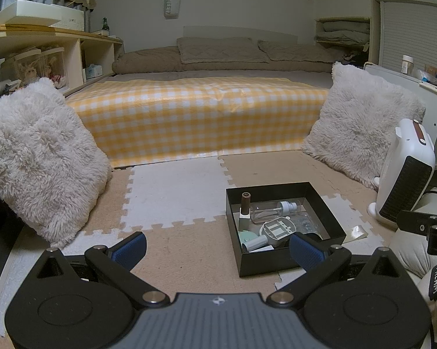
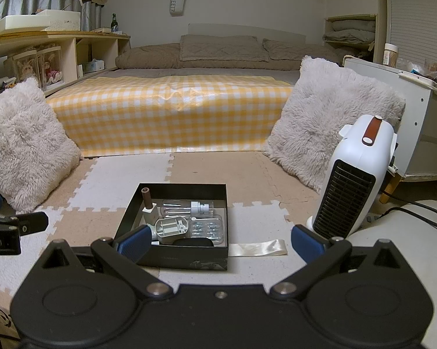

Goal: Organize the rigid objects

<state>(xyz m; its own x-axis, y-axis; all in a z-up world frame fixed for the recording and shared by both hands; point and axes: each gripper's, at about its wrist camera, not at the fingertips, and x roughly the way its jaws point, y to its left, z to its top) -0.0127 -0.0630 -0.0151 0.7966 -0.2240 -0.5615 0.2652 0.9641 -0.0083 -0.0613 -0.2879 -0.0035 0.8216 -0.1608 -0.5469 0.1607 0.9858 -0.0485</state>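
From the left wrist camera, the left gripper [image 1: 218, 247] hangs low over the foam floor mat [image 1: 175, 192] with its blue-padded fingers [image 1: 131, 248] spread wide and nothing between them. The black box [image 1: 279, 261] sits on the mat ahead and to the right, its near corner just beside the right-hand finger. Inside it lie a clear pump bottle [image 1: 273, 208], a brown-capped bottle [image 1: 244, 208] standing upright at the back left, a grey plastic piece [image 1: 278, 229] and a pale green tube [image 1: 255, 242]. A white fan heater [image 1: 404, 174] stands to the right, and the yellow checked bed cover [image 1: 195, 116] runs behind, between two fluffy cushions.

From the right wrist camera, the right gripper [image 2: 218, 242] also has its fingers [image 2: 305, 242] wide apart, gripping nothing. The black box [image 2: 186, 257] lies between them, nearer the left finger, which overlaps its near left corner. The pump bottle [image 2: 189, 206], brown-capped bottle [image 2: 147, 200] and grey piece [image 2: 172, 226] rest inside, with a clear blister tray [image 2: 207, 226] at the right. A strip of shiny tape [image 2: 257, 248] lies on the mat just right of the box.
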